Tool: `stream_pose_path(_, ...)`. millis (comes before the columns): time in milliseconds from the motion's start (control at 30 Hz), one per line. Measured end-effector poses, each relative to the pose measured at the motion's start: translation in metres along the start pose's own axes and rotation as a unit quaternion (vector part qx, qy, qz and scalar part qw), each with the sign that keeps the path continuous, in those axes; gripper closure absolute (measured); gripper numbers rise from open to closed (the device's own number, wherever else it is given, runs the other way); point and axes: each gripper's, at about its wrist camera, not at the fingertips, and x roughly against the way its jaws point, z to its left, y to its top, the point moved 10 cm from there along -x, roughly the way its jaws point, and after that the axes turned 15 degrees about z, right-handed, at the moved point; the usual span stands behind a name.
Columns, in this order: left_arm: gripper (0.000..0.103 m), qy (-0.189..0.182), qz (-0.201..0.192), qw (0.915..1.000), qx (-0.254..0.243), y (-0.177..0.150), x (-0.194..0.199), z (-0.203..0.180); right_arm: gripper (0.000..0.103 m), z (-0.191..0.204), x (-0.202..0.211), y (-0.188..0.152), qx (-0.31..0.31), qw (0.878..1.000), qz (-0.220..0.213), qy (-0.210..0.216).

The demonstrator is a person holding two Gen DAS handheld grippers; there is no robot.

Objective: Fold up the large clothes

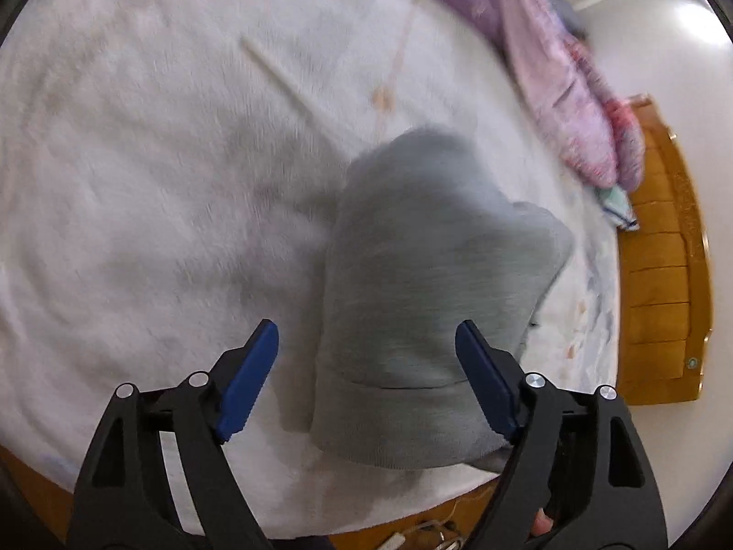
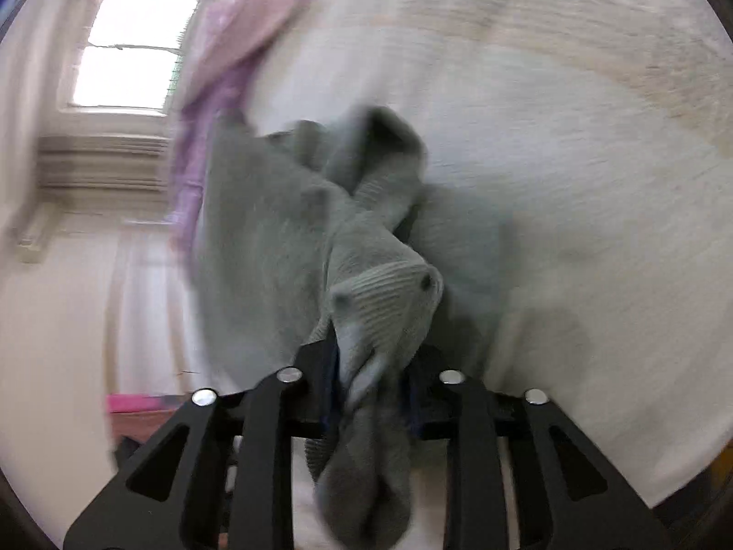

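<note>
A grey sweatshirt (image 1: 430, 275) lies on the white fleece bedcover (image 1: 160, 183), its ribbed hem nearest me. My left gripper (image 1: 366, 366) is open just above the hem, one blue pad (image 1: 247, 376) left of the cloth and the other over its right side, holding nothing. In the right wrist view my right gripper (image 2: 371, 380) is shut on a bunched ribbed part of the grey sweatshirt (image 2: 275, 247), which hangs lifted and crumpled in front of the camera. The right pads are hidden by the cloth.
A purple and pink quilt (image 1: 572, 91) is heaped along the bed's far side; it also shows in the right wrist view (image 2: 210, 68). A wooden bed frame (image 1: 659, 275) borders the right edge. A window (image 2: 128, 50) and radiator are on the wall.
</note>
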Motion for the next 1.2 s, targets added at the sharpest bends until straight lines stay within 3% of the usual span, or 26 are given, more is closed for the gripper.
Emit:
stream_pose_path(67, 0.023, 0.000, 0.017, 0.9998, 0.010, -0.006, -0.015, 0.002, 0.058, -0.006, 0.002, 0.007, 0.000, 1.000, 0.013, -0.018)
stream_pose_path(133, 0.022, -0.017, 0.020, 0.9995, 0.015, -0.012, -0.018, 0.001, 0.034, -0.008, 0.015, 0.013, 0.026, 0.997, 0.015, -0.071)
stream_pose_path(233, 0.019, -0.042, 0.016, 0.9986, 0.029, -0.021, -0.023, 0.002, 0.026, -0.011, 0.020, 0.016, 0.056, 0.994, 0.042, -0.082)
stream_pose_path(367, 0.014, -0.050, 0.031, 0.9969, 0.053, -0.021, -0.045, 0.005, 0.022, -0.027, -0.005, 0.020, 0.047, 0.990, 0.124, -0.038)
stream_pose_path(433, 0.011, -0.059, 0.036, 0.9956, 0.063, -0.017, -0.054, 0.005, 0.010, -0.030, -0.018, 0.022, 0.054, 0.988, 0.146, -0.020)
stream_pose_path(500, 0.010, -0.072, 0.043, 0.9938, 0.072, -0.015, -0.063, 0.006, 0.007, -0.026, -0.023, 0.025, 0.052, 0.987, 0.155, 0.004)
stream_pose_path(600, 0.010, -0.089, 0.053, 0.9911, 0.084, -0.013, -0.069, 0.005, 0.008, -0.023, -0.030, 0.036, 0.052, 0.983, 0.172, 0.032)
stream_pose_path(667, 0.010, -0.092, 0.054, 0.9903, 0.089, -0.015, -0.069, 0.006, 0.009, -0.017, -0.038, 0.024, 0.042, 0.978, 0.199, 0.055)
stream_pose_path(867, 0.010, -0.094, 0.061, 0.9890, 0.096, -0.019, -0.066, 0.015, 0.009, -0.017, -0.040, 0.021, 0.026, 0.983, 0.172, 0.052)
stream_pose_path(900, 0.016, -0.090, 0.059, 0.9902, 0.088, -0.017, -0.064, 0.012, 0.024, -0.013, -0.043, 0.025, 0.029, 0.983, 0.172, 0.055)
stream_pose_path(933, 0.021, -0.086, 0.059, 0.9913, 0.081, -0.015, -0.064, 0.008, 0.047, -0.007, -0.044, 0.025, 0.035, 0.981, 0.179, 0.068)
stream_pose_path(1000, 0.035, -0.064, 0.063, 0.9936, 0.068, -0.012, -0.059, 0.002, 0.057, 0.004, -0.047, 0.028, 0.034, 0.979, 0.188, 0.069)
stream_pose_path(1100, 0.052, -0.054, 0.050, 0.9955, 0.060, -0.007, -0.041, -0.006, 0.068, 0.032, -0.037, 0.028, 0.102, 0.977, 0.187, 0.011)
stream_pose_path(1200, 0.058, -0.041, 0.005, 0.9987, 0.028, 0.010, -0.002, -0.022, 0.074, 0.087, -0.020, 0.027, 0.182, 0.968, 0.172, -0.019)
